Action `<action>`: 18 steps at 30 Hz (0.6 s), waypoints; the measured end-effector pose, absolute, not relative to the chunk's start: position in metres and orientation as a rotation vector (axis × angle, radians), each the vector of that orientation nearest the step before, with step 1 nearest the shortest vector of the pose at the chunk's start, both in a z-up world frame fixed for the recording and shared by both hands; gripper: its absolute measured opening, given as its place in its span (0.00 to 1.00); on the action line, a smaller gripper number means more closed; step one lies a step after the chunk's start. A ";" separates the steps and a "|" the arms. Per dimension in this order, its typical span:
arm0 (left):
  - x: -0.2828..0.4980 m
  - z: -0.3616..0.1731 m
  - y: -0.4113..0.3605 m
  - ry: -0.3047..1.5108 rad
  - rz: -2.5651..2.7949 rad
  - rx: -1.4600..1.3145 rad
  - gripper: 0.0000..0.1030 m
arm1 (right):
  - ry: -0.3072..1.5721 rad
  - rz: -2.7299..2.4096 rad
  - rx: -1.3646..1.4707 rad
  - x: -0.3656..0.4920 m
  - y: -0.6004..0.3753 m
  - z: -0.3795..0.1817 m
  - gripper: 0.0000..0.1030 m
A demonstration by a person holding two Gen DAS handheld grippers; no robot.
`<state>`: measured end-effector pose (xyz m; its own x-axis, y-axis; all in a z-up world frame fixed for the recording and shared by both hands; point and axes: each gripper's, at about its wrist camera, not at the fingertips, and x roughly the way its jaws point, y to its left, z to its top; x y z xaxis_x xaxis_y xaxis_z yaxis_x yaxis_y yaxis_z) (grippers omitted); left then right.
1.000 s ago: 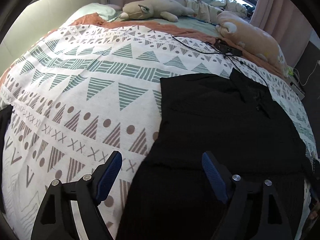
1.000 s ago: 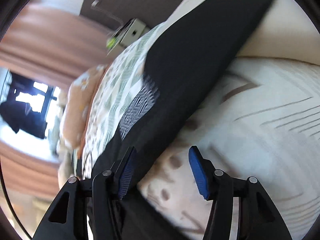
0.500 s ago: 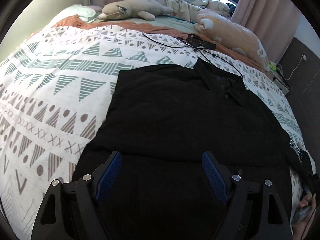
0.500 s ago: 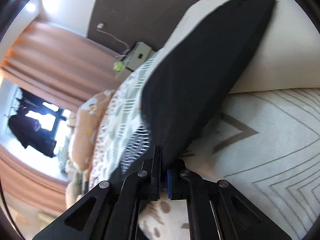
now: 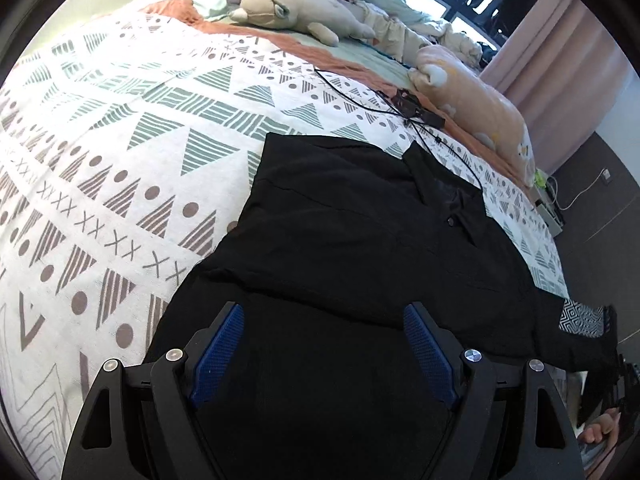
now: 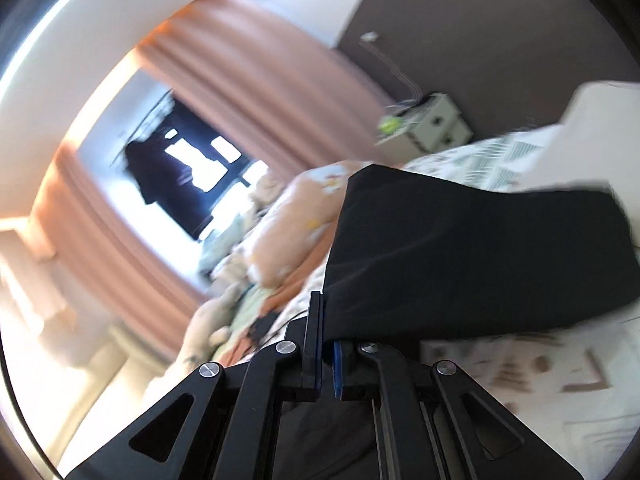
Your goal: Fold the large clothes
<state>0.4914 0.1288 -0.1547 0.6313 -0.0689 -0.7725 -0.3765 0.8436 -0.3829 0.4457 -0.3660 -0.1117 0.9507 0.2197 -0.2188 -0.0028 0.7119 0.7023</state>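
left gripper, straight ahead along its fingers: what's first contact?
Most likely the black button-up shirt spread on the patterned white bedspread. The open left gripper already frames black fabric between its blue-padded fingers, with nothing else in between. Height above the cloth is unclear.

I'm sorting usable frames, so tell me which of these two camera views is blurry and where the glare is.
Left wrist view: sharp, evenly lit, black shirt and patterned bedspread crisp, fisheye bending the edges. Right wrist view: motion-smeared throughout, window blown out white, curtain streaked; only the right gripper is sharp.
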 end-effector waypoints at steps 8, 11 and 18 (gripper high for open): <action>0.486 -0.150 0.134 0.869 0.168 -0.570 0.80 | 0.419 0.254 0.661 0.469 -0.286 -0.121 0.05; 0.489 -0.153 0.134 0.883 0.157 -0.577 0.80 | 0.514 0.303 0.633 0.485 -0.259 -0.138 0.05; 0.488 -0.153 0.139 0.876 0.167 -0.599 0.80 | 0.987 0.292 0.600 0.524 -0.208 -0.225 0.63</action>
